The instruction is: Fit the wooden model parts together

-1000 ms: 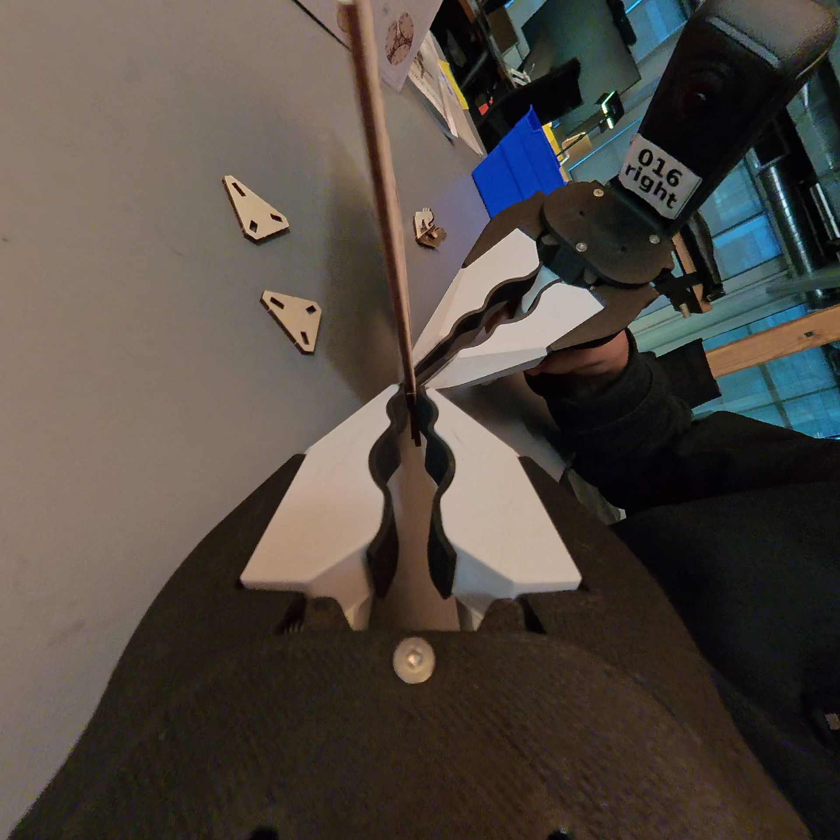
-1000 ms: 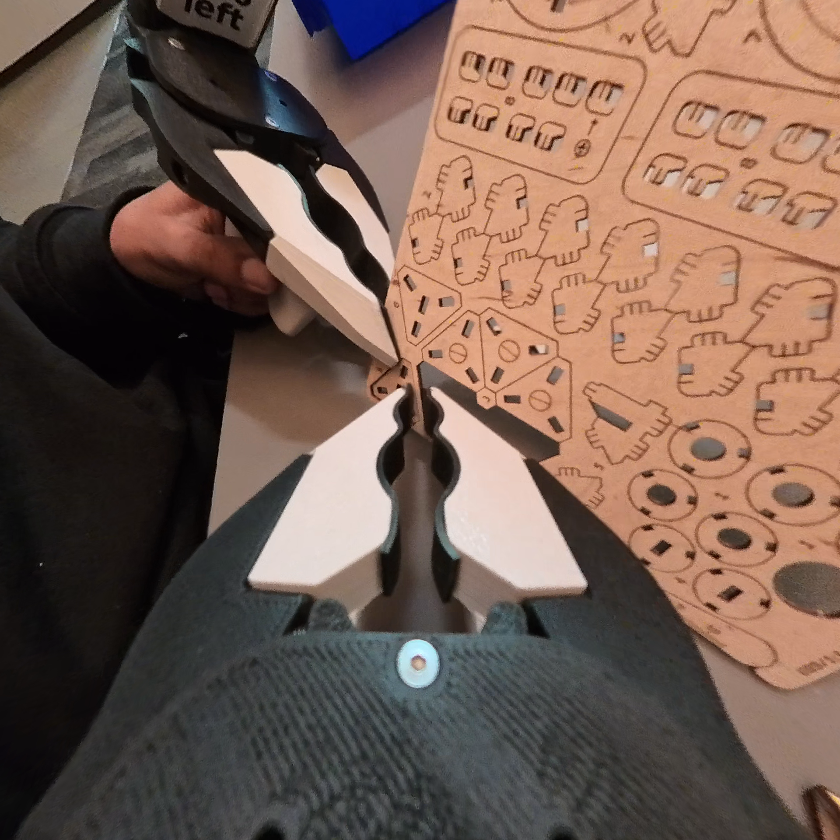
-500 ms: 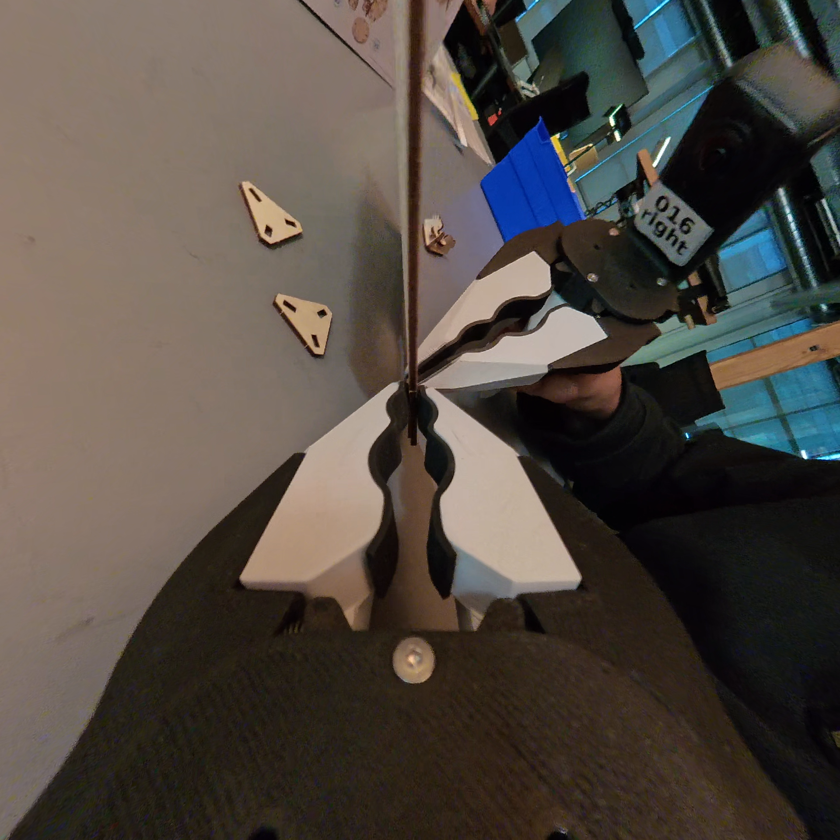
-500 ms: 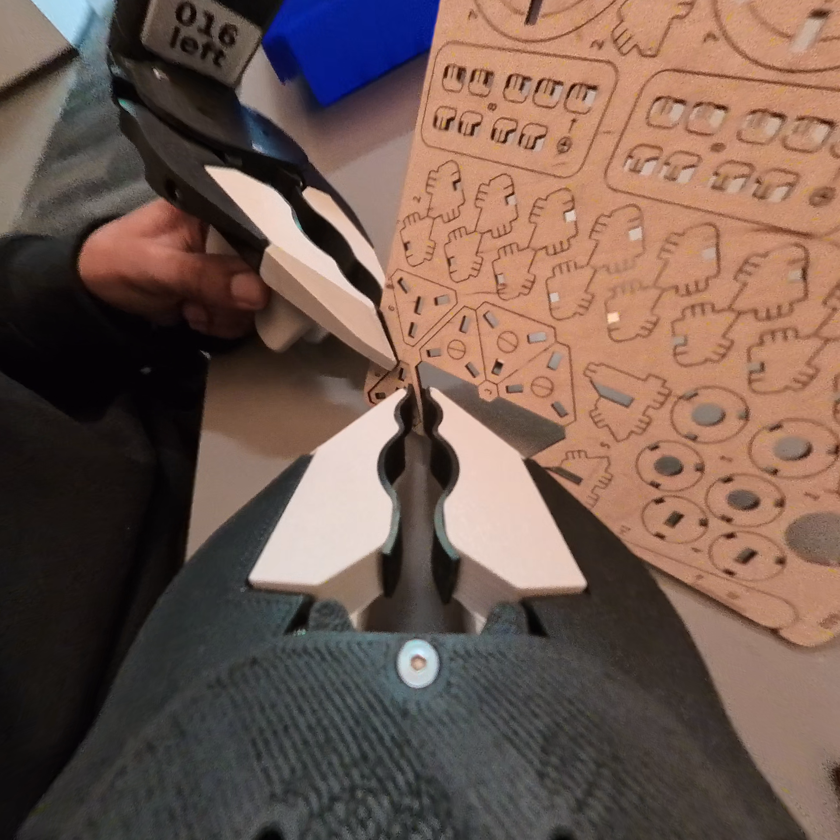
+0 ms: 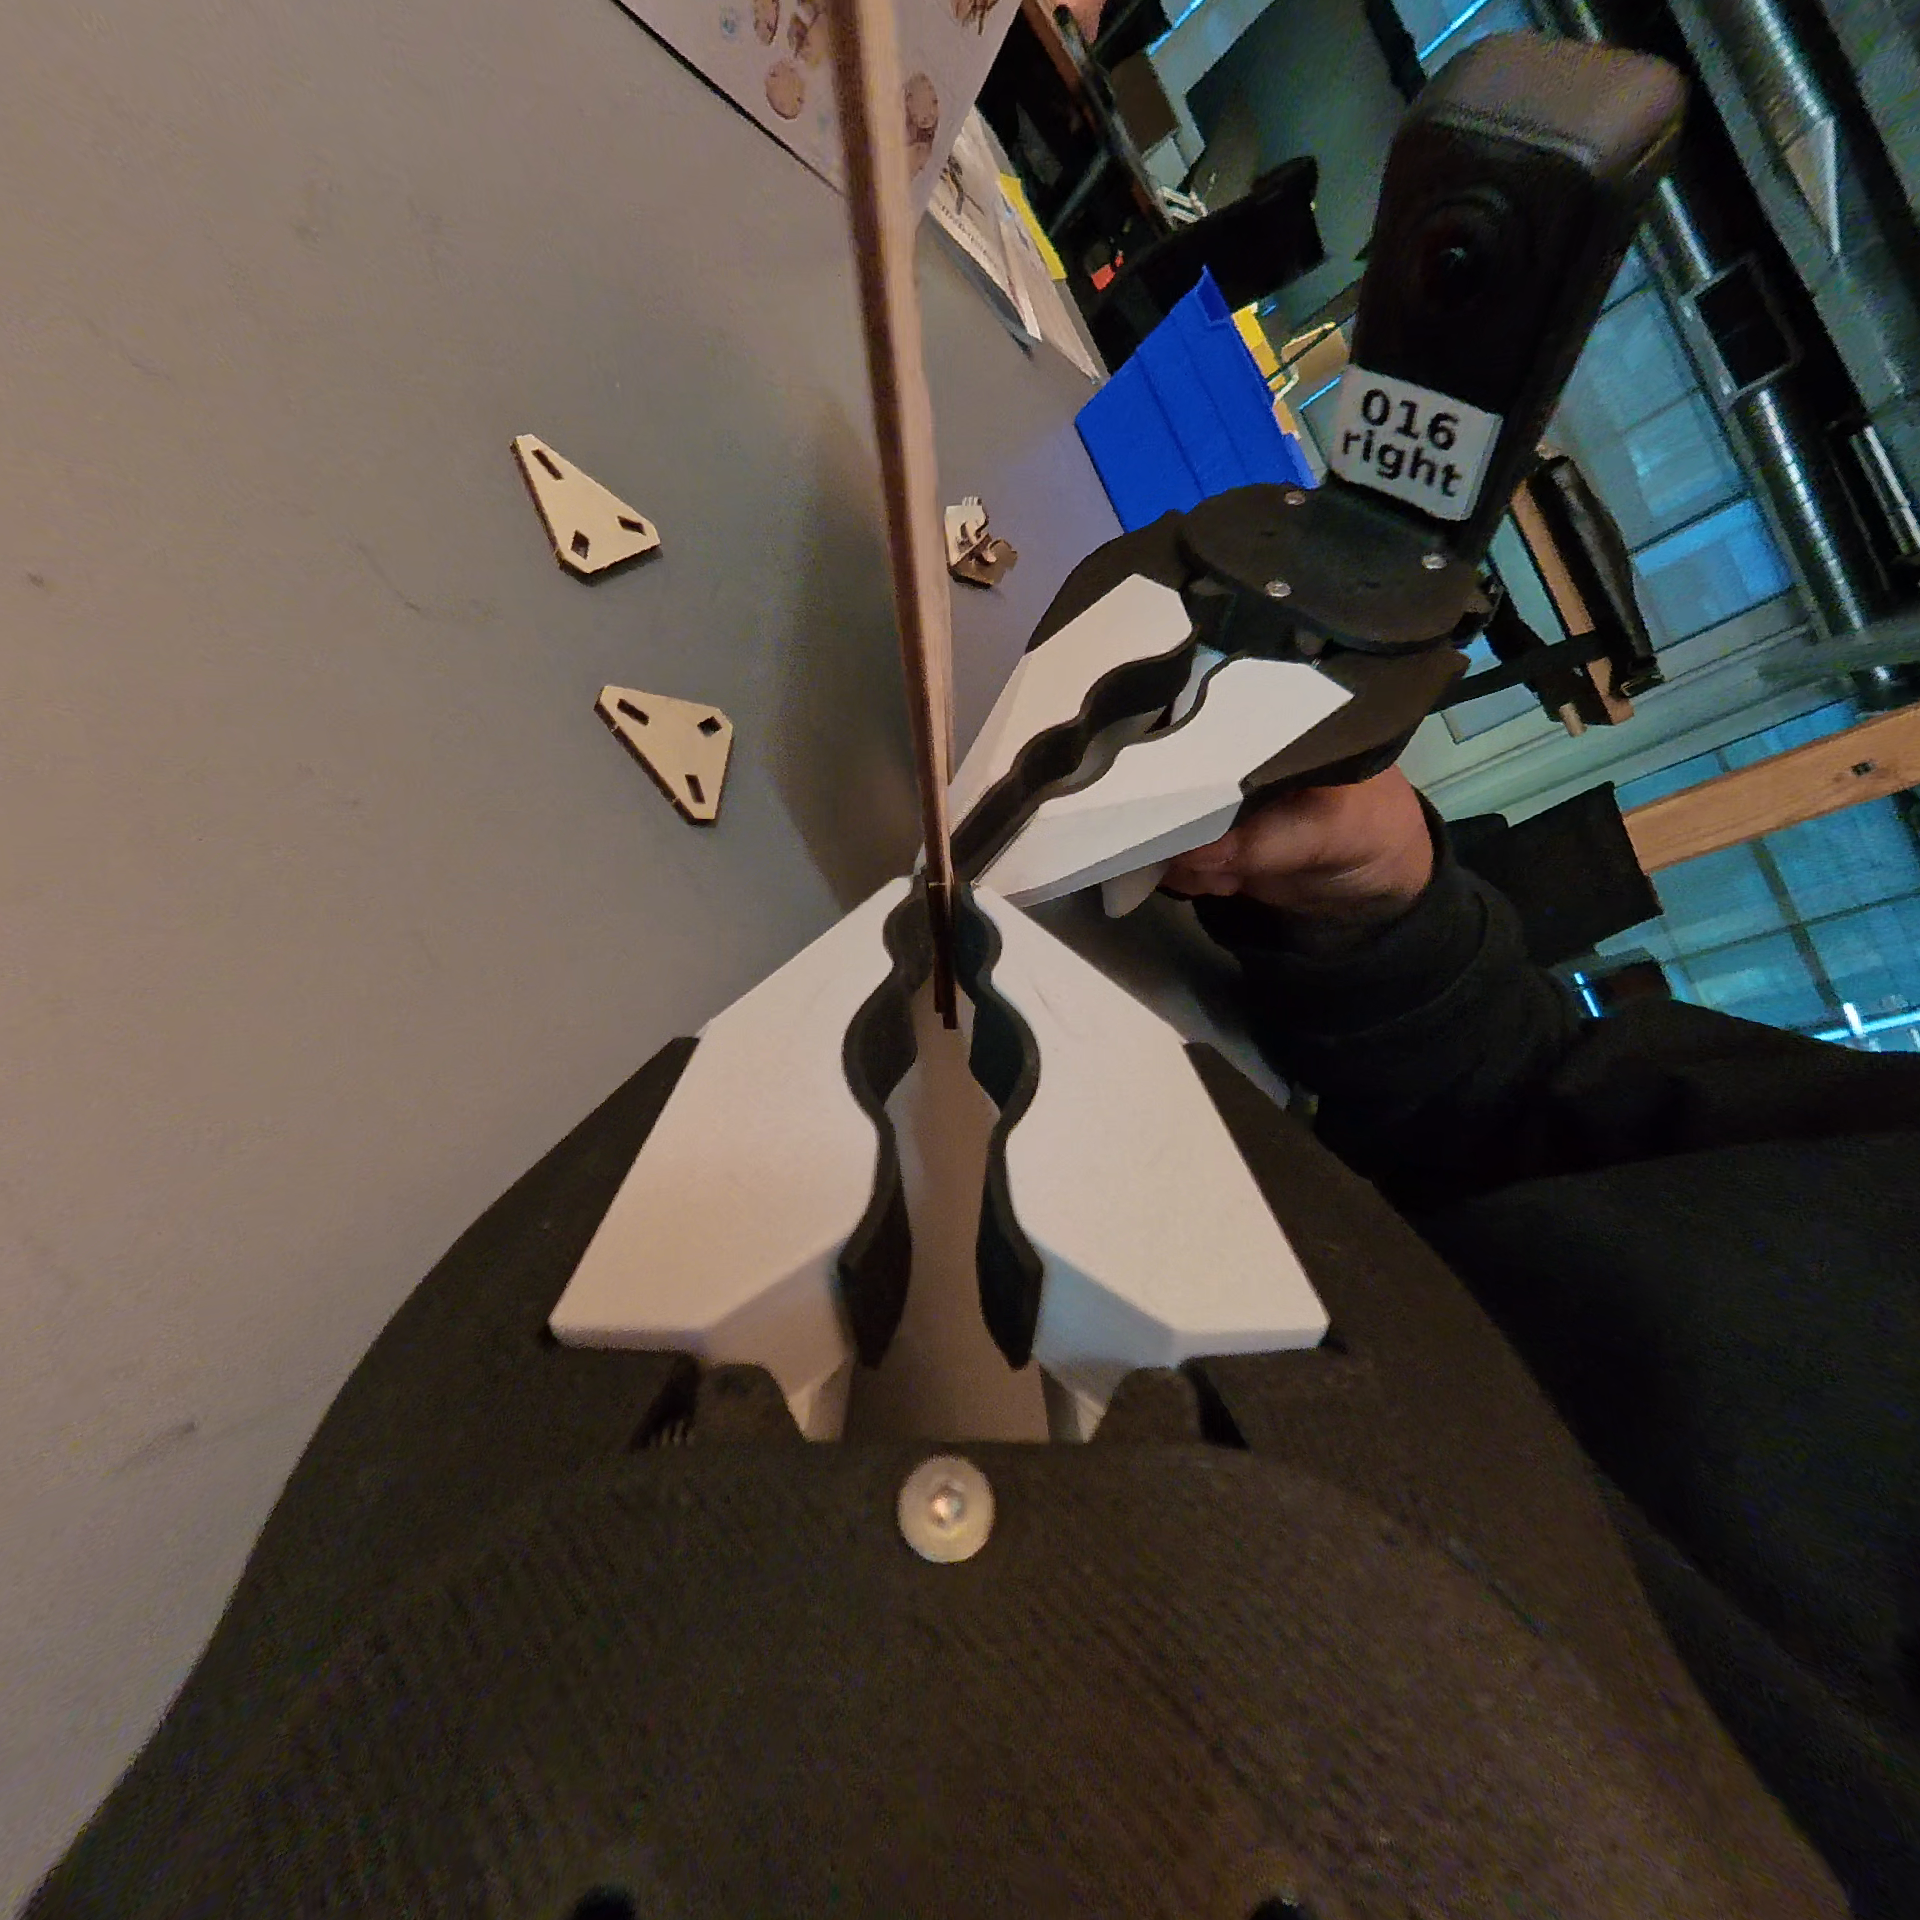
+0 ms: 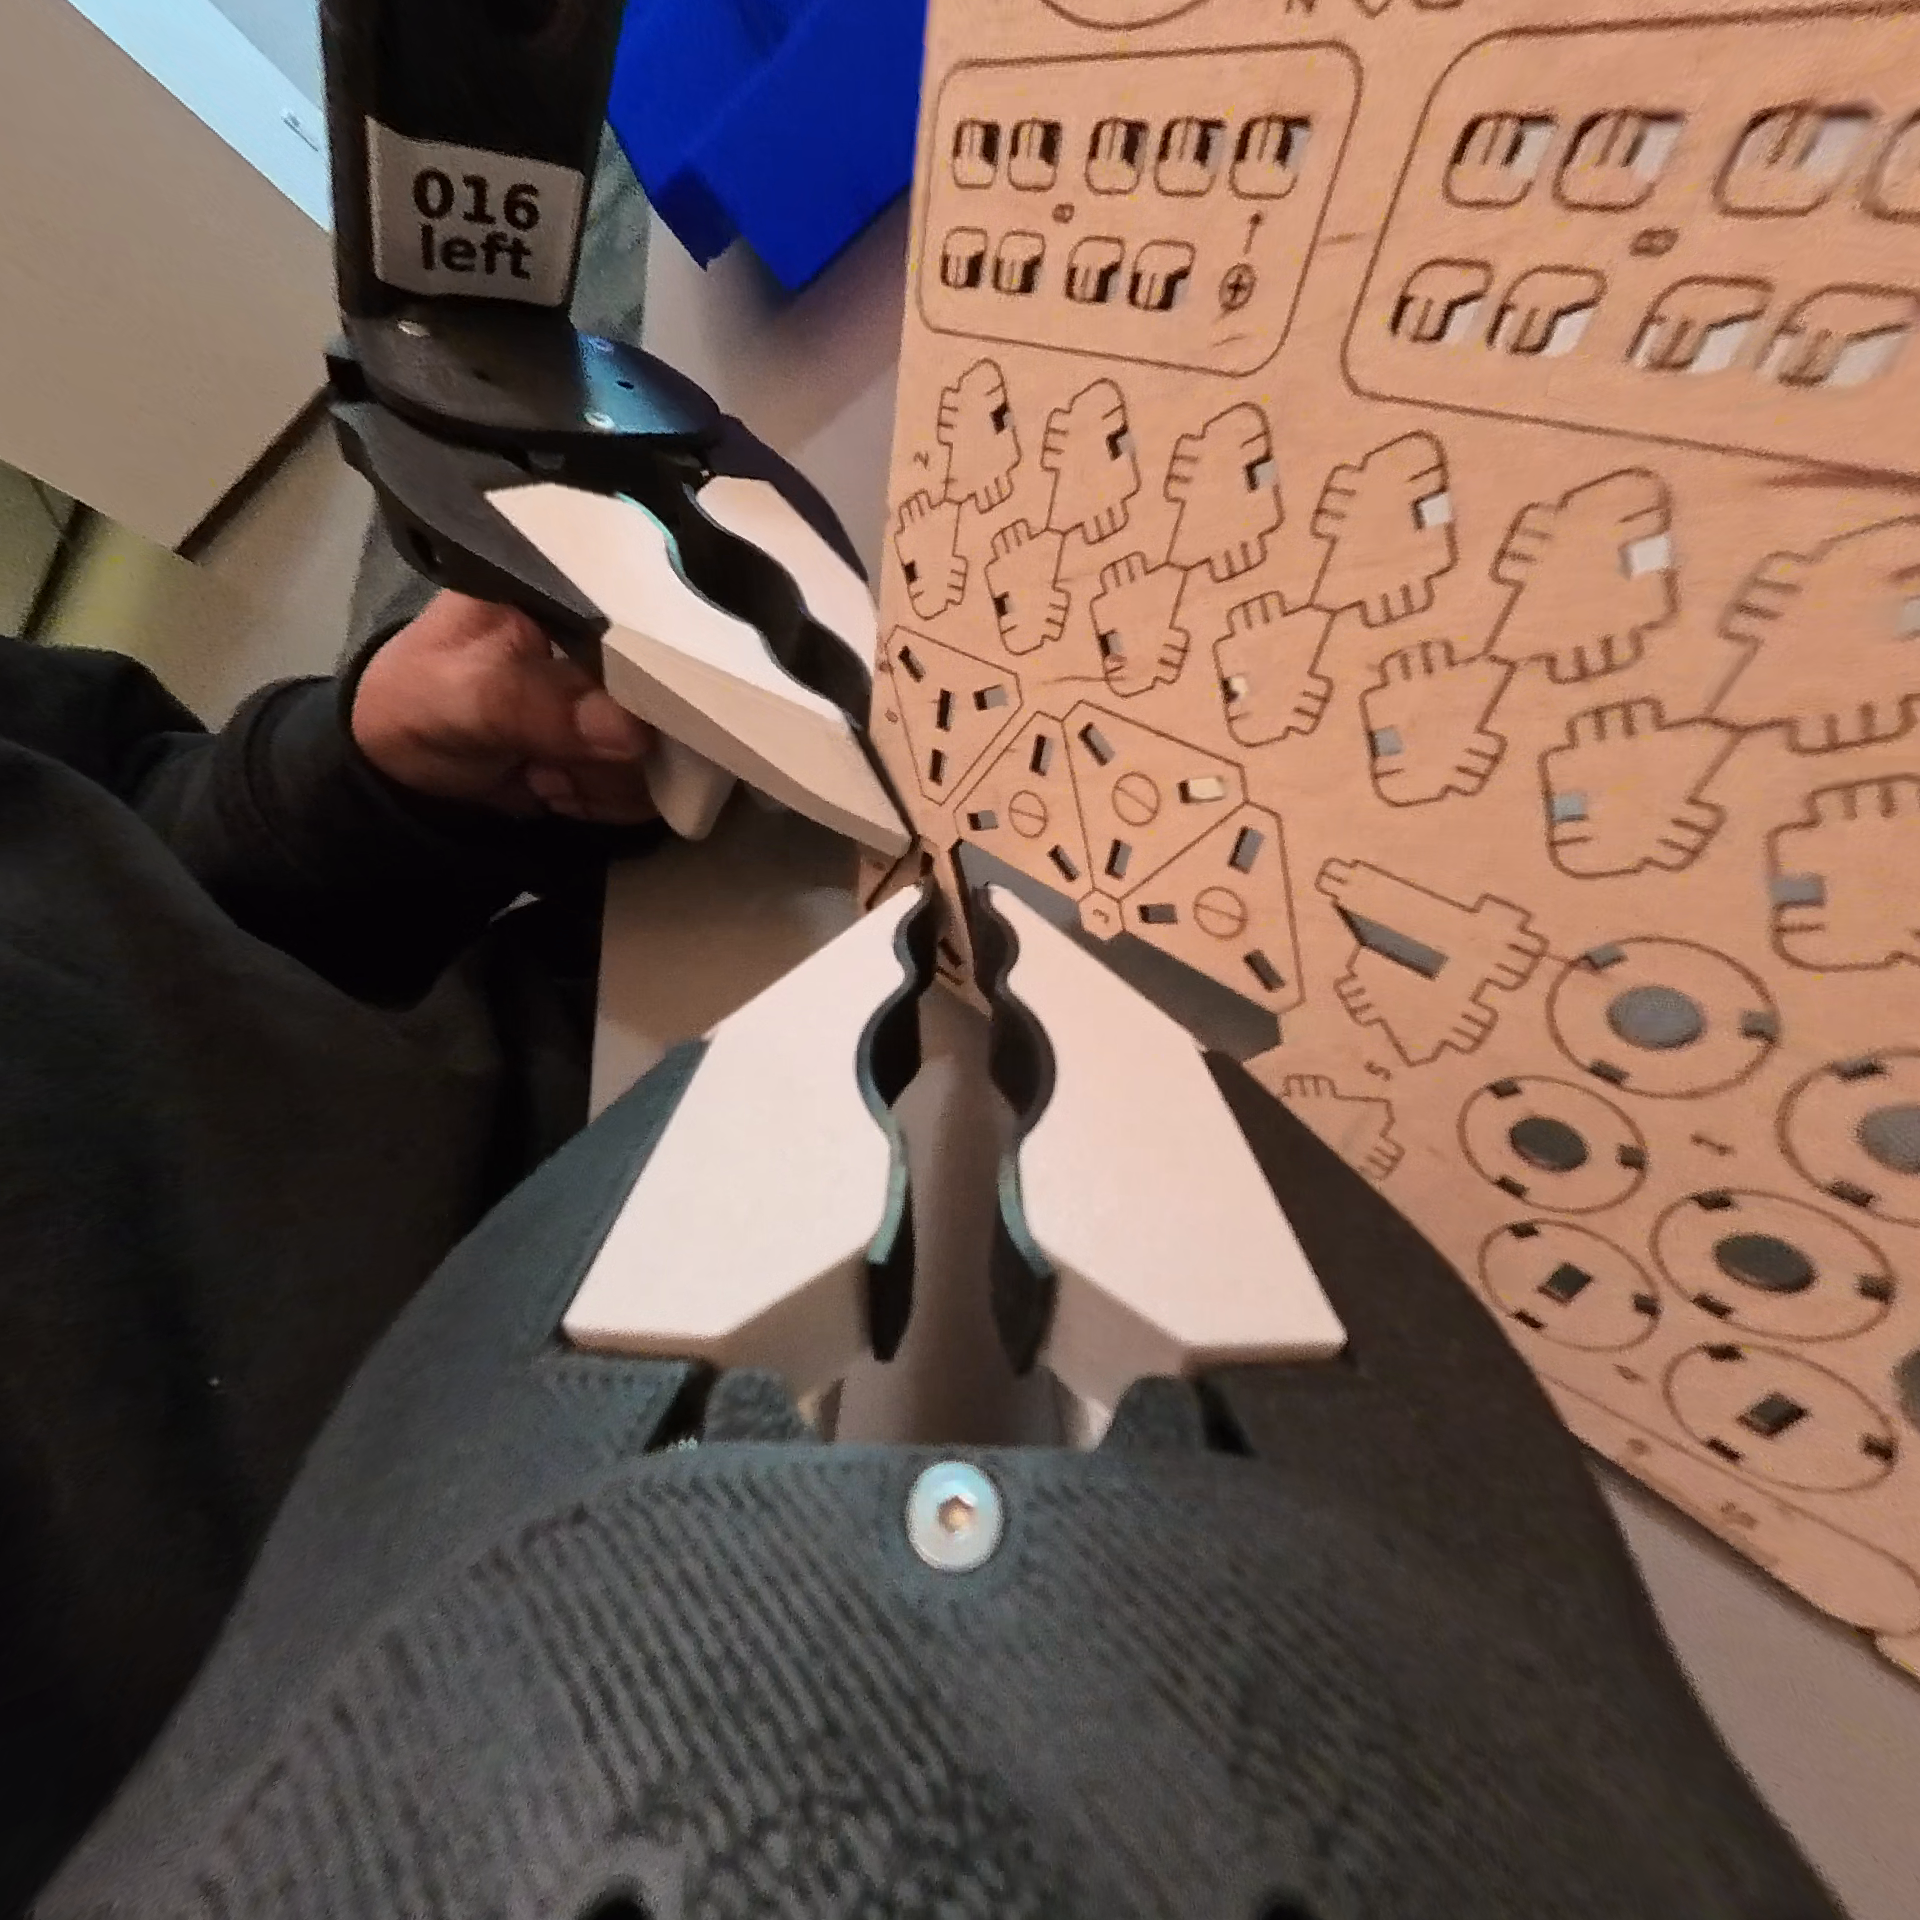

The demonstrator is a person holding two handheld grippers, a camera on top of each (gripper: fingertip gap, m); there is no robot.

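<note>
since a second ago the right gripper has been eased slightly wider around a triangular piece hanging off the plywood sheet; the sheet's corner is pinched edge-on by the left gripper, both sets of tips nearly touching.

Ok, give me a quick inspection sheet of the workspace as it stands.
Surface: grey table, mostly bare.
Job's things: laser-cut plywood sheet held upright on edge; a small triangular piece at its lower corner; two loose triangles and a small wooden part on the table.
Clutter: blue bin; printed papers at the far edge.
Grippers: left gripper shut on the sheet's corner; right gripper closed on the triangular piece, its tips beside the left's.
Cables: nothing seen.
Surroundings: shelving, pipes and windows beyond the table.
</note>
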